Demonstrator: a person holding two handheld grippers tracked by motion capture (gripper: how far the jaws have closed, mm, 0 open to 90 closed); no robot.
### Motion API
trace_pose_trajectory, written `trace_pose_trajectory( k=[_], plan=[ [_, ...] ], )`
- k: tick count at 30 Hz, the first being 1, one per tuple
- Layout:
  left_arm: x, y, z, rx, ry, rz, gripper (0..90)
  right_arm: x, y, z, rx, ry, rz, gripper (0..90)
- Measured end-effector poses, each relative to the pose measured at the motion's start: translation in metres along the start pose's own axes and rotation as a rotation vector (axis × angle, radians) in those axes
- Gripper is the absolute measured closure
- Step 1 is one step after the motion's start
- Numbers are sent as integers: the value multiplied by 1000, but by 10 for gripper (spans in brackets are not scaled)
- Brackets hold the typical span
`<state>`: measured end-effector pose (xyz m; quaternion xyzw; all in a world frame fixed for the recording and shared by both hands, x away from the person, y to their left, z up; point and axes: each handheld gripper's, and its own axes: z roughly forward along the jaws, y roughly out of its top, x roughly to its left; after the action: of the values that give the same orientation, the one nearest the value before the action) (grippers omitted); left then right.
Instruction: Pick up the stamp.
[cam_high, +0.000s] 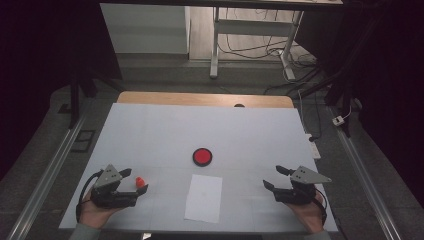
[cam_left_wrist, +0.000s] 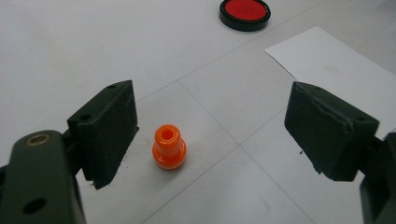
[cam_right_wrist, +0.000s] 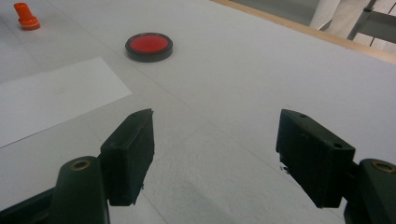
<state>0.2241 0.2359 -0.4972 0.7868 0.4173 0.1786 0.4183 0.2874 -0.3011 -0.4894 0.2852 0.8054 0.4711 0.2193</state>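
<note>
Your left gripper (cam_left_wrist: 210, 135) sits low on the table (cam_high: 150, 130) with its jaws spread wide, and the small orange peg (cam_left_wrist: 169, 147) stands upright between them, close to one jaw, untouched. It looks light, hard and smooth, likely to tip or skid, so take it around the thicker base. Farther right lie the white paper (cam_high: 204, 197) and the red disc (cam_high: 202, 156). Your right gripper (cam_right_wrist: 212, 154) is also wide open, holding nothing.

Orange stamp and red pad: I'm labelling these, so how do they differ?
The orange stamp stands upright and narrow, with a waisted body; the red pad lies flat, round and wide. The stamp is all orange; the pad has a black rim. The stamp sits between the left gripper jaws; the pad lies beyond. Both rest on the table.
</note>
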Motion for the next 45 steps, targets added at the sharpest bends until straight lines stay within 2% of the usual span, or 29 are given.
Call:
trace_pose_trajectory(
  k=[7,11,19,26,27,30,32,36,39,45],
  plan=[
    [-2,4,1,1,-3,4,196,2,0,-2,-4,-10,0,286],
    [-4,7,2,12,9,13,204,2,1,-3,-16,-9,0,290],
    [-1,17,3,33,23,9,215,3,1,2,-3,-2,-6,298],
    [11,28,12,78,43,-9,223,4,-2,3,9,1,-10,301],
    [14,28,16,99,60,-12,223,4,-2,3,12,2,-9,300],
    [16,25,20,118,72,-7,228,6,-2,4,19,-2,-12,301],
    [18,20,23,140,71,-1,246,6,-2,5,20,4,-12,301],
    [18,14,26,151,63,-2,261,6,-2,7,28,1,-13,301],
    [17,9,29,164,55,11,303,6,-2,8,29,2,-14,302],
    [17,5,31,178,54,14,363,6,-4,8,38,-5,-15,304]
  ],
)
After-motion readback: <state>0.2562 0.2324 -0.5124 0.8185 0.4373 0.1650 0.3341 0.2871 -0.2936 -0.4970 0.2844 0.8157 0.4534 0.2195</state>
